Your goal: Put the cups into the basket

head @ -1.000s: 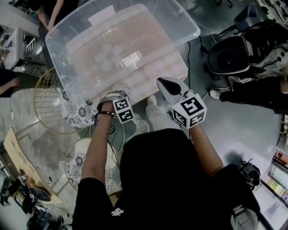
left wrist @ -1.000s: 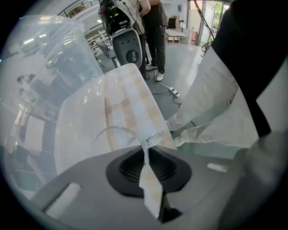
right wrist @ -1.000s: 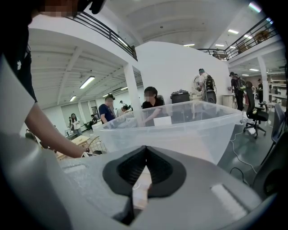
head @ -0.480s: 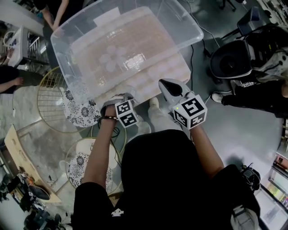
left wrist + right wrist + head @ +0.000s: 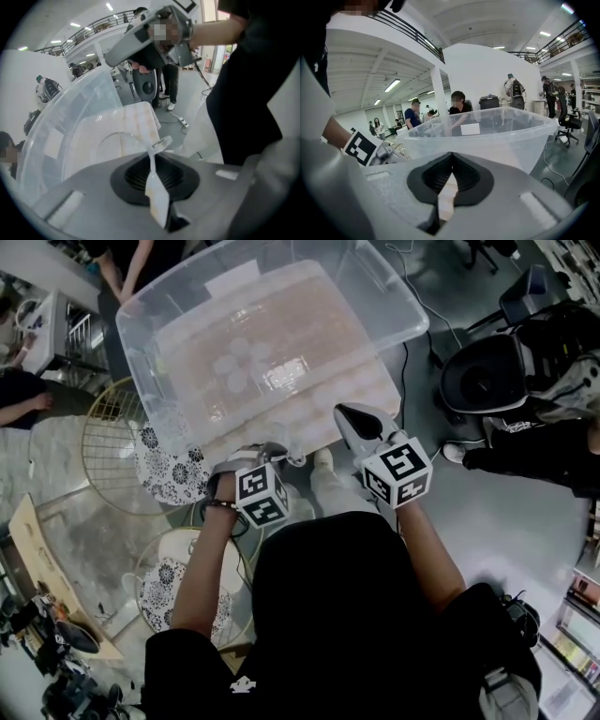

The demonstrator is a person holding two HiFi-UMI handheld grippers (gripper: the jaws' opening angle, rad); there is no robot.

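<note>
A large clear plastic bin (image 5: 375,296) stands on a pale table (image 5: 366,381), and several clear cups (image 5: 234,362) lie inside it. My left gripper (image 5: 269,454) is at the bin's near edge, shut on the thin wall of a clear plastic cup (image 5: 117,140). In the left gripper view the cup's rim (image 5: 159,144) sticks up between the closed jaws (image 5: 152,161). My right gripper (image 5: 343,412) hovers to the right at the same near edge, shut with nothing in it. It faces the bin's wall (image 5: 497,133) in the right gripper view.
Two wire chairs with patterned cushions (image 5: 169,470) (image 5: 173,582) stand left of and below the table. A black office chair (image 5: 483,376) and a floor cable (image 5: 405,352) are at the right. People stand beyond the bin's far left corner (image 5: 122,259).
My left gripper has risen with the cup in it, its marker cube now larger and closer to the camera. The right gripper has stayed where it was.
</note>
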